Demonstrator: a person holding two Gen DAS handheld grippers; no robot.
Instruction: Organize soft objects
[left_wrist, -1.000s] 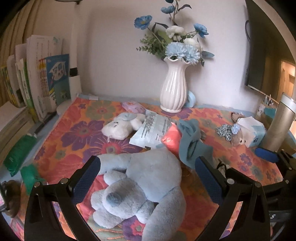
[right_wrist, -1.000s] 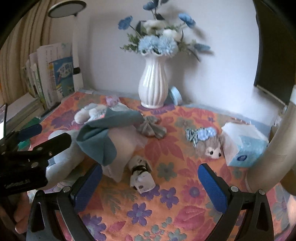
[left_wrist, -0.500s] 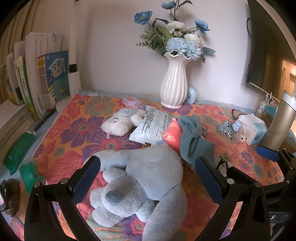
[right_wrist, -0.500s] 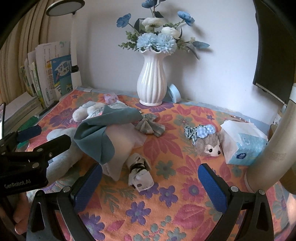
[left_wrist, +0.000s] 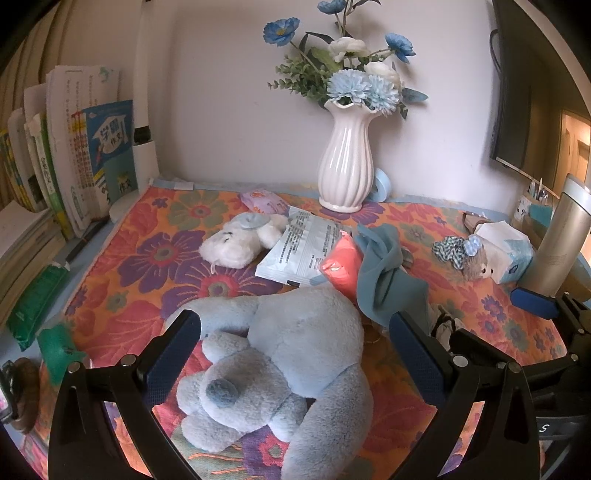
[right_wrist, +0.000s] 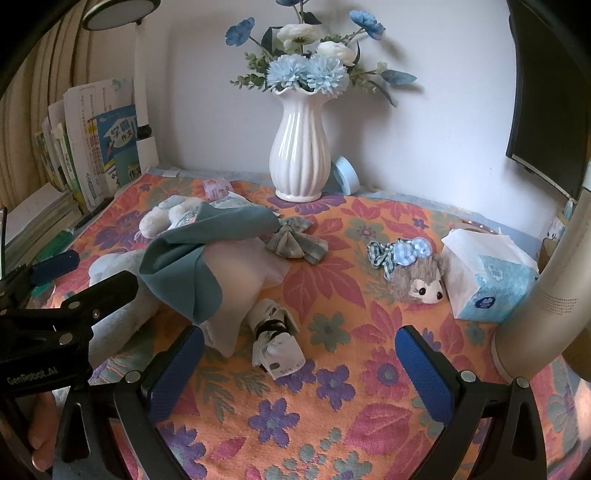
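Right between the left gripper's (left_wrist: 293, 349) jaws sits the big blue plush dog (left_wrist: 280, 365), flopped on the floral tabletop (left_wrist: 140, 273). Its body runs roughly away from the camera, snout toward the near edge, one long ear trailing down out of view. The jaws are spread wide, one on each side of the plush and not pinching it, so I'd guess it's the next thing to get grabbed. The left hand's tool is clearly the nearer one.

The right gripper (right_wrist: 299, 363) has its jaws wide apart too, holding nothing, and the closest thing ahead of it is a rolled pair of white socks (right_wrist: 275, 341), just in front and a bit left of centre.

Further out: a teal cloth (right_wrist: 184, 254) draped over a pale pillowy bundle, a plaid bow (right_wrist: 295, 242), a small white plush (left_wrist: 240, 240) and a grey hedgehog plush (right_wrist: 417, 278) beside the tissue box (right_wrist: 491, 280). White vase (right_wrist: 300, 147) at the back.

If the left closes crosswise on the dog's body it'll squash a lot, being so fluffy.
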